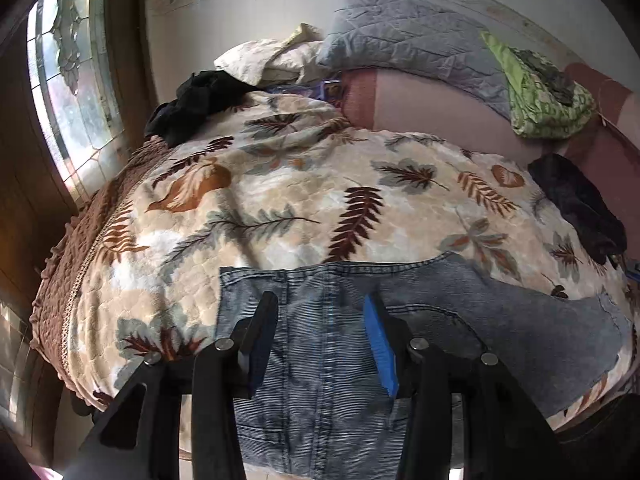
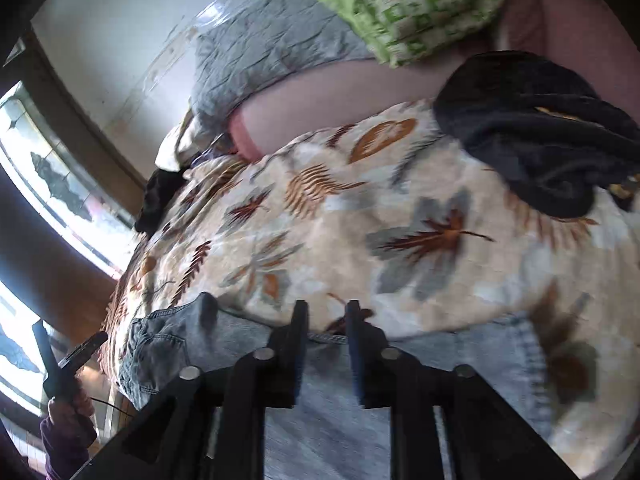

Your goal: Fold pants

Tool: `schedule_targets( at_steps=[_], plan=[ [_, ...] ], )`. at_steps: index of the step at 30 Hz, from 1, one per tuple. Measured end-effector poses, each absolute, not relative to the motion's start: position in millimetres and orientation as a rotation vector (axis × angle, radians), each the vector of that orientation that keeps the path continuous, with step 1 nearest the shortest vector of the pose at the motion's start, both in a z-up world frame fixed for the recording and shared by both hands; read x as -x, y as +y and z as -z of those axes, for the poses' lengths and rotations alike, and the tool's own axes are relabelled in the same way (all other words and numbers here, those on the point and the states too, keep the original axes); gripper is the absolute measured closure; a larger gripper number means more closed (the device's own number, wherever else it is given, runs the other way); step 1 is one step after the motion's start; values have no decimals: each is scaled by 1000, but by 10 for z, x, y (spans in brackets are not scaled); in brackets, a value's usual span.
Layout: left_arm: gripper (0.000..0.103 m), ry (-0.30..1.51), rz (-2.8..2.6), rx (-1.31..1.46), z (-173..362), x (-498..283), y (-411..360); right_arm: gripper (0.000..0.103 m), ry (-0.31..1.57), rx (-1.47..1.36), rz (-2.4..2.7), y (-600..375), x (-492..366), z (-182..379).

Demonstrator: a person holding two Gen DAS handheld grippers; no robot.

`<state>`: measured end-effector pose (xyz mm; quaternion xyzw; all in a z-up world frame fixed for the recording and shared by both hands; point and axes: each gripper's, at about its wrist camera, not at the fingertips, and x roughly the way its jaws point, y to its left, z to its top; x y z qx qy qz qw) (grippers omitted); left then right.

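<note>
Denim pants (image 1: 320,360) beneath both half-open, empty claws (image 1: 320,340).

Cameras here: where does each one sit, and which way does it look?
Left wrist: on the left gripper, aimed down over jeans on the bed's blanket; only its open fingers show.
Right wrist: on the right gripper, tilted, blurred, above the jeans; the person's hand shows lower left.
Shared: jeans, blanket, green cloth.

Both wrist views look steeply down, close over the leaf-print blanket (image 1: 280,184) and jeans (image 1: 320,340).
</note>
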<state>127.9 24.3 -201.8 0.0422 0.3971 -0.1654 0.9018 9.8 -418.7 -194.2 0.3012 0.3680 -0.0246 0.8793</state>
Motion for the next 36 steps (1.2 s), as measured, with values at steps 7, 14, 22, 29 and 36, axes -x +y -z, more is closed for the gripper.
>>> schedule_targets(
  at_steps=[7,14,22,29,36],
  plan=[
    [54,903,617,-152,2225,-823,-1074,19,724,-982,100,-4818,1143,2334],
    [54,1061,597,-225,2825,-604,-1509,19,677,-1149,163,-4917,1231,2935],
    [55,1096,528,-267,3093,-602,-1255,83,778,-1040,176,-4794,815,3019],
    [60,1082,499,-374,3099,-608,-1235,83,689,-1150,74,-4629,1166,2574],
    [60,1082,462,-398,2994,-542,-1254,41,805,-1195,350,-4989,1501,3158]
  ],
)
